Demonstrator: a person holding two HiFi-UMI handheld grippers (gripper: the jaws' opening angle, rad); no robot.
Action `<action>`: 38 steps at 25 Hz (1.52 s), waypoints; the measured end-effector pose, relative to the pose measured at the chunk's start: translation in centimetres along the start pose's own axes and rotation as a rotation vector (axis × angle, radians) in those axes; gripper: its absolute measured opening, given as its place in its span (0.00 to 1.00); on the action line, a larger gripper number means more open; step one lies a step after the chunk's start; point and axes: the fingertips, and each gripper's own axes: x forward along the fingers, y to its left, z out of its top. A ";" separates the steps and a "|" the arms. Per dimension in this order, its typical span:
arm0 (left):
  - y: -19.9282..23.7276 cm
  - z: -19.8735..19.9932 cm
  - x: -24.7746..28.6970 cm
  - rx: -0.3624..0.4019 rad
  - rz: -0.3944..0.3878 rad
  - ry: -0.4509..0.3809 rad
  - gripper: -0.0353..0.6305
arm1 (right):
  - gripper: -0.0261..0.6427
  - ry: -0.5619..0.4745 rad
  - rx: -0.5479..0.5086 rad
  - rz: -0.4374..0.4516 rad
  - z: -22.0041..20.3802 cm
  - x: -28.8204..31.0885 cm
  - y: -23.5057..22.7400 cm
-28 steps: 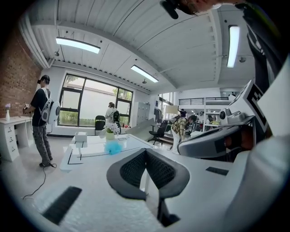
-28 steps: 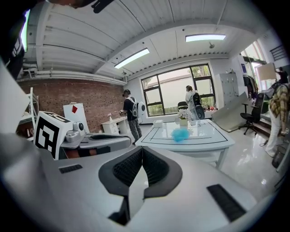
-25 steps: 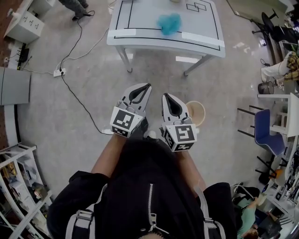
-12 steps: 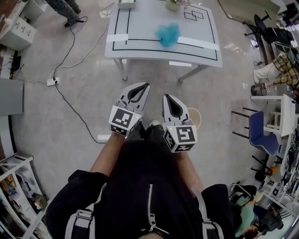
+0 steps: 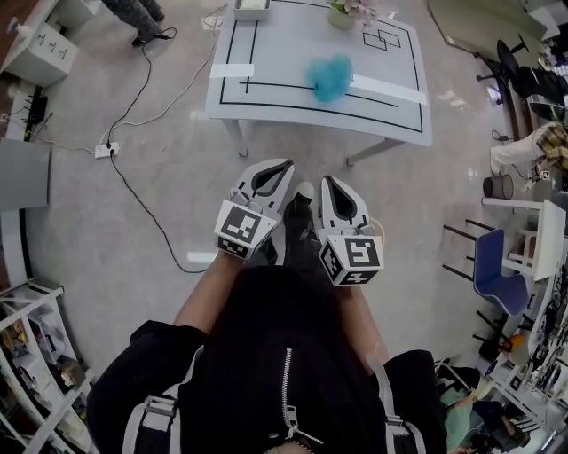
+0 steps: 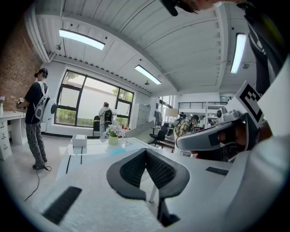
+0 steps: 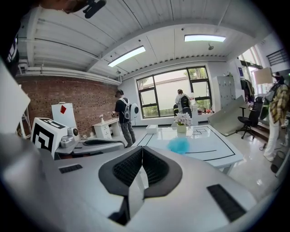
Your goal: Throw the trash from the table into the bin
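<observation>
A crumpled blue piece of trash (image 5: 330, 77) lies on the white table (image 5: 284, 53) ahead of me; it also shows as the blue trash (image 7: 179, 145) in the right gripper view and, just above the jaws, as the blue trash (image 6: 118, 152) in the left gripper view. My left gripper (image 5: 281, 166) and right gripper (image 5: 330, 181) are held side by side over the floor, short of the table's near edge. Both are shut with nothing in them. A sliver of the beige bin (image 5: 382, 230) shows on the floor behind the right gripper.
A flower pot (image 5: 348, 12) and a white box (image 5: 252, 7) stand at the table's far side. A cable and power strip (image 5: 108, 149) cross the floor at left. Chairs (image 5: 497, 266) stand at right, a shelf (image 5: 35, 355) at lower left, a person (image 5: 133, 13) at far left.
I have walked toward the table, which now lies closer to both grippers. The bin has slipped mostly behind the right gripper. Both grippers stay shut and empty.
</observation>
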 end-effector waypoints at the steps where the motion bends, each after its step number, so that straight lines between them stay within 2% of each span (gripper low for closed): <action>1: 0.4 0.3 0.8 0.006 0.001 -0.002 0.06 | 0.05 -0.005 -0.003 0.006 0.5 0.7 -0.6; 10: 4.4 2.4 8.3 0.035 0.048 0.017 0.06 | 0.05 -0.004 0.014 0.080 3.6 7.6 -5.9; 14: 6.5 3.7 12.0 0.055 0.083 0.052 0.06 | 0.05 -0.007 0.018 0.118 5.6 10.7 -8.6; 17: 7.8 4.8 14.6 0.040 0.111 0.049 0.06 | 0.05 -0.004 0.015 0.152 7.1 12.8 -10.3; 21: 8.9 5.2 17.2 0.062 0.138 0.069 0.06 | 0.05 0.008 0.012 0.185 8.2 14.8 -12.5; 24: 9.4 5.4 18.7 0.032 0.151 0.061 0.06 | 0.05 0.026 0.013 0.203 8.6 15.9 -13.9; 29: 10.6 5.4 20.5 -0.005 0.160 0.085 0.06 | 0.05 0.055 0.030 0.197 8.3 17.6 -15.0; 31: 11.5 5.3 21.1 0.002 0.159 0.094 0.06 | 0.05 0.065 0.033 0.192 8.2 18.2 -15.0; 38: 13.2 6.3 24.3 -0.013 0.088 0.066 0.06 | 0.05 0.048 0.059 0.131 9.5 20.4 -16.7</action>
